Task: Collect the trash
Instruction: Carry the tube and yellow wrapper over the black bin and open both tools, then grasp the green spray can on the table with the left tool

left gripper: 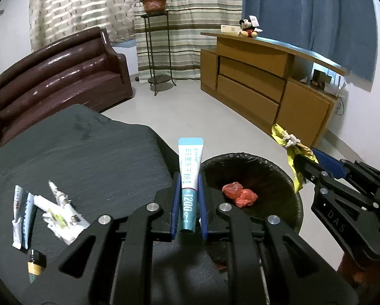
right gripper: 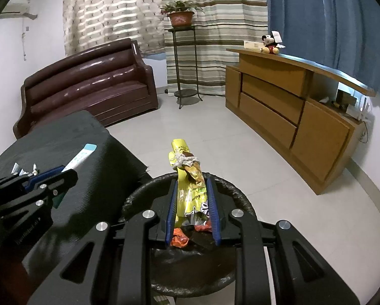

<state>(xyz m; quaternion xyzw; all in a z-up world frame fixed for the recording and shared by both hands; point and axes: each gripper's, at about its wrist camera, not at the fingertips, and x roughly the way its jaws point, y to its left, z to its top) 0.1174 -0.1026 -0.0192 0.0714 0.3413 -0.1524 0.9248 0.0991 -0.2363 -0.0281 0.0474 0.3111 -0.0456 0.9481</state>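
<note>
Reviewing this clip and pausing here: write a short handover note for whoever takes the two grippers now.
Left gripper: shut on the toothpaste tube, at the table edge beside the bin.
Right gripper: shut on the yellow wrapper, over the bin.
Done: red trash lies in the bin.
Left: drop both held items in, then collect the small tubes and the little bottle on the table.
</note>
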